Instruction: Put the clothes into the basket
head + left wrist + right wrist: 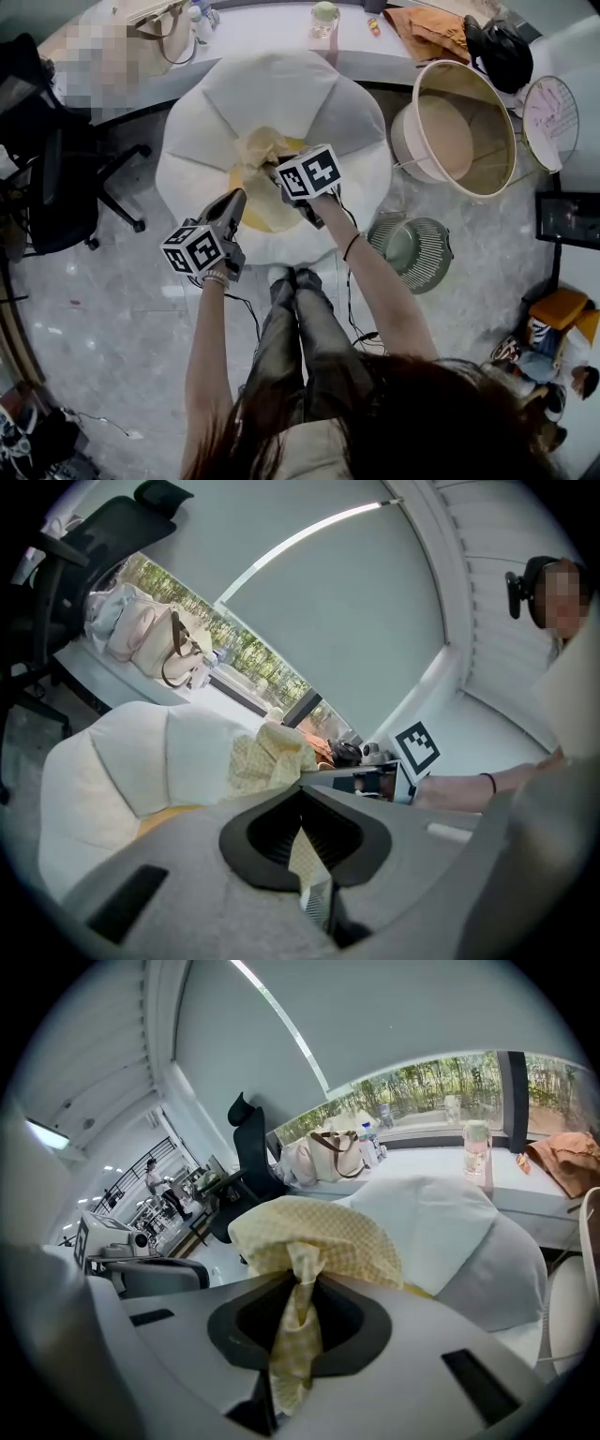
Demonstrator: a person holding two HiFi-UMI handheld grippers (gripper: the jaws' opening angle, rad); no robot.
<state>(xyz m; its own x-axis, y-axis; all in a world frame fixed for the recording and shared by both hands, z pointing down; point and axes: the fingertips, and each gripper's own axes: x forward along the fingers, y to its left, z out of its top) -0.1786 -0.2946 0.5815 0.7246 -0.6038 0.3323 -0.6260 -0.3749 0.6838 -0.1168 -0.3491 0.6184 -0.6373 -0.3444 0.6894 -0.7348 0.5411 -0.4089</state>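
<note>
I have both tools clamped on one yellow cloth (265, 150). The left tool (305, 803) nips a thin edge and the right tool (298, 1302) grips a twisted fold, with the cloth bunched between them above the white cushion (272, 94). The left nip looks weaker to me, and pulling the tools apart could free it. The basket (483, 141) lies tilted, well apart to the right, so a trailing end might snag its rim.

I count two tools, one cloth held, one basket, and one orange cloth (429, 30) on the worktop (272, 28).
</note>
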